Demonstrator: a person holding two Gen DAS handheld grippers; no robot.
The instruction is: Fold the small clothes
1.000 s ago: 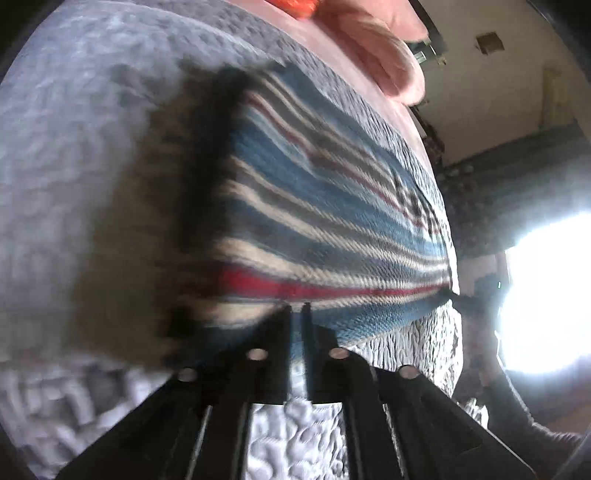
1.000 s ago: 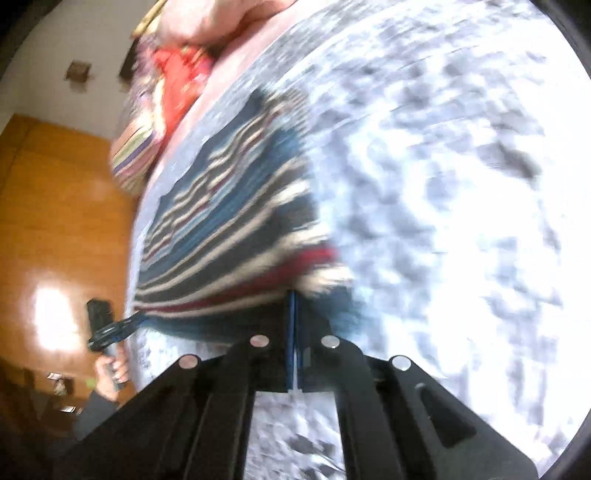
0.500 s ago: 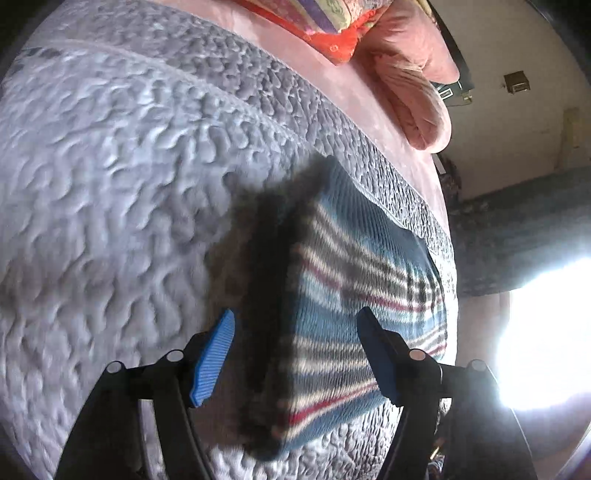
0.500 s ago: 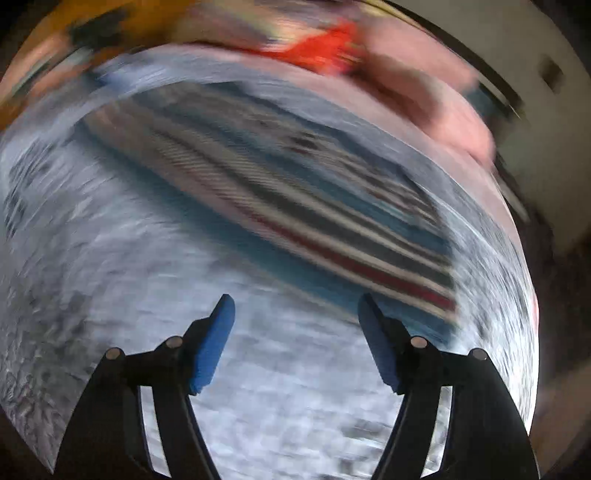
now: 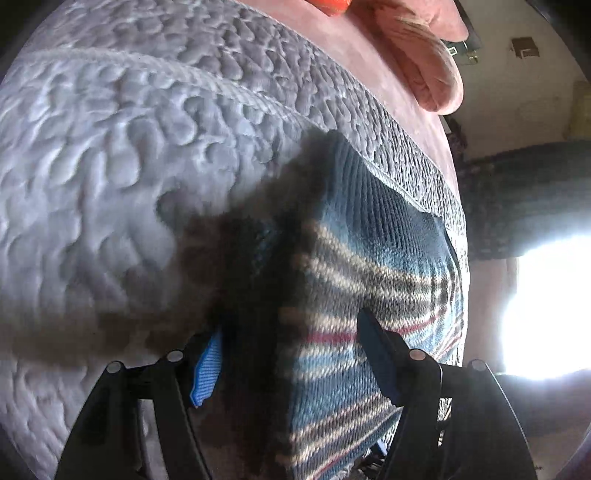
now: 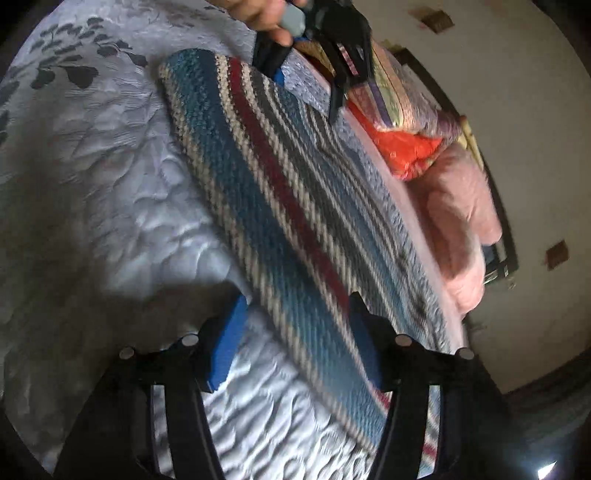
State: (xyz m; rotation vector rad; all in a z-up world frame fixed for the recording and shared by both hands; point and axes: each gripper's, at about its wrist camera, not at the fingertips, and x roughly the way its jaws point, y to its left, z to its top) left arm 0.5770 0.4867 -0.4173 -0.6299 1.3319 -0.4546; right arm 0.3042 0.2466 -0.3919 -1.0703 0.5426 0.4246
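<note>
A folded knit garment [image 5: 373, 273] with blue, cream, grey and red stripes lies flat on the grey quilted bedspread [image 5: 110, 166]. My left gripper [image 5: 291, 365] is open and low over the garment's near end, one finger on each side of its shadowed left edge. In the right wrist view the same garment [image 6: 280, 192] runs diagonally away. My right gripper [image 6: 295, 343] is open too, with the garment's near long edge lying between its blue pads [image 6: 225, 343]. At the far end a hand [image 6: 258, 14] holds the left gripper [image 6: 306, 86] over the garment.
A pink pillow [image 6: 461, 206] and an orange and striped cushion [image 6: 402, 122] lie beyond the garment at the head of the bed. The bedspread has a dark leaf print [image 6: 74, 70] at one side. A bright window [image 5: 546, 314] glares past the bed's edge.
One second ago both grippers were shut on the garment's edge and held it up. They have let go, the garment now lies flat, and both open grippers have come down close over its edges.
</note>
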